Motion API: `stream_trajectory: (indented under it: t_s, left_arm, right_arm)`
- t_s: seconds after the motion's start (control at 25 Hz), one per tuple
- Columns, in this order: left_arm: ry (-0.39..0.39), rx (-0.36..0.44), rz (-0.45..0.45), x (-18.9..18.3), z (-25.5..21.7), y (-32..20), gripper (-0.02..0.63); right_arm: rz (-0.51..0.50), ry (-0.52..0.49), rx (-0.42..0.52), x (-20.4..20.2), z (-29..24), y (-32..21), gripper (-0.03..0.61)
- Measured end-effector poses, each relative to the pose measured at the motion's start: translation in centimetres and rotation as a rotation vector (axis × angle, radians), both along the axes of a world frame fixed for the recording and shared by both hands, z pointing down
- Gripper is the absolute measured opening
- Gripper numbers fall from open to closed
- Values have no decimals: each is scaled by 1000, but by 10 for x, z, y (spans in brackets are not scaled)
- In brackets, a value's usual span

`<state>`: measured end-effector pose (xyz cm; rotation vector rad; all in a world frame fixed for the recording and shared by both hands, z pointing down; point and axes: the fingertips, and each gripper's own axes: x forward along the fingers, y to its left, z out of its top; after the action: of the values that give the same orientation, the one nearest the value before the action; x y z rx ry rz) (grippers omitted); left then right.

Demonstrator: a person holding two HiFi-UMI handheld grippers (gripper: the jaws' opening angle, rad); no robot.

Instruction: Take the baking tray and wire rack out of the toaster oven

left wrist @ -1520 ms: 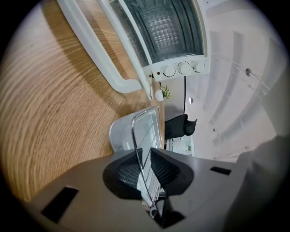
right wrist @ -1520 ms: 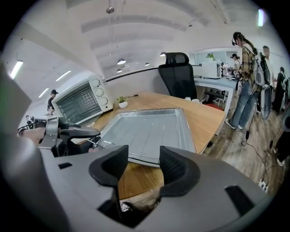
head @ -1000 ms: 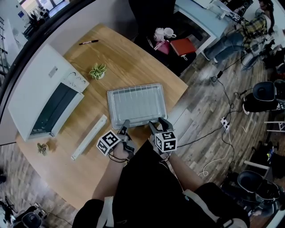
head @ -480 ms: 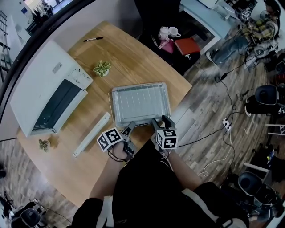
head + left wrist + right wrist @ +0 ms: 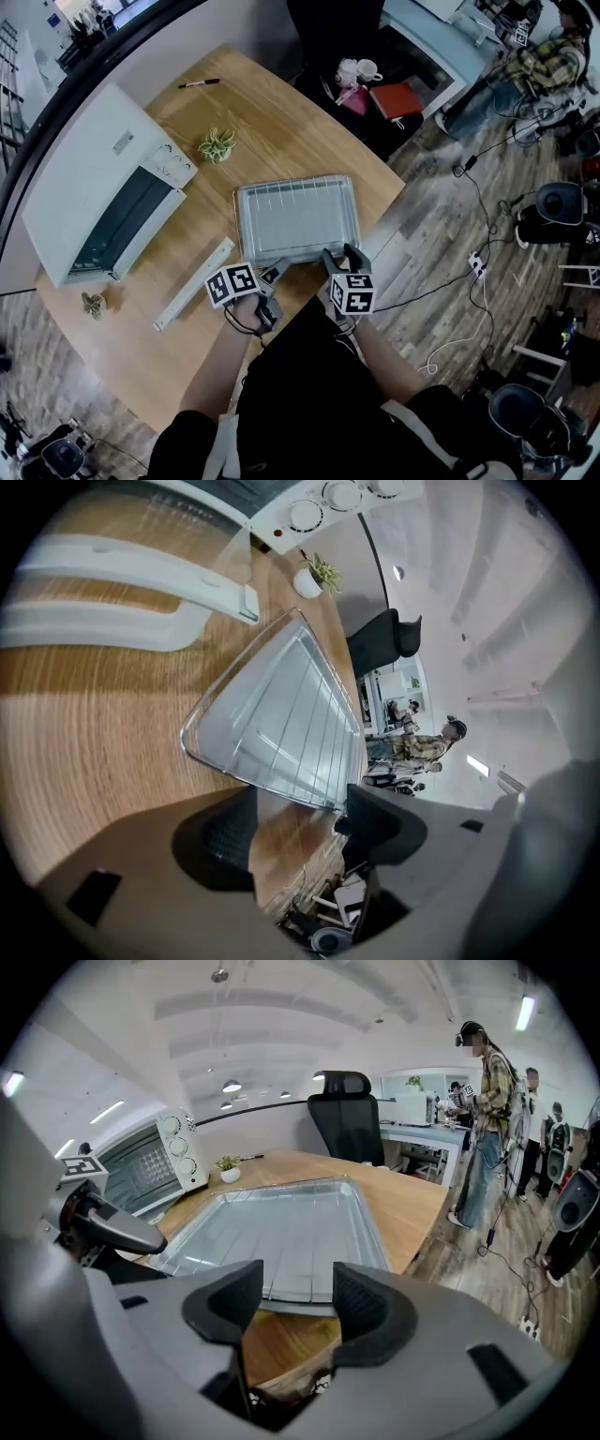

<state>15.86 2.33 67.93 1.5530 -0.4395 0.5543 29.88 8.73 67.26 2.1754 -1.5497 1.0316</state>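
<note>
The left gripper [image 5: 300,803], jaws just opened wide and empty (right gripper [image 5: 298,1288] likewise agape), should back straight off the shallow silvery metal baking tray [image 5: 251,225] without nudging it.

On the wooden counter [image 5: 281,122] the baking tray [image 5: 297,182] lies flat with the wire rack [image 5: 298,221] in it, directly ahead of both grippers; the left gripper [image 5: 273,275] sits at the tray's near left corner, its jaws having just been opening, the rim at their tips and unclamped; the right gripper [image 5: 339,255] stands just beside it at the near rim, jaws apart; well off to the left gripper's left sits the toaster oven [image 5: 94,202]; a white bar [image 5: 192,284] lies between them; beyond the tray are a small potted plant [image 5: 217,144] and a marker [image 5: 199,83].
</note>
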Motion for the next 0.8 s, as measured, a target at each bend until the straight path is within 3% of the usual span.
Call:
stream_trajectory:
  t_s: [0.32, 0.6, 0.8]
  left_arm:
    - [-41, 42, 94, -7, -3, 6, 284]
    - [-36, 54, 36, -38, -11, 15, 284]
    - [-45, 92, -37, -74, -16, 12, 284]
  right_arm:
    - [-1, -1, 13, 0, -6, 0, 242]
    - [-69, 12, 51, -17, -27, -10, 242]
    - [-192, 23, 87, -49, -46, -36, 242]
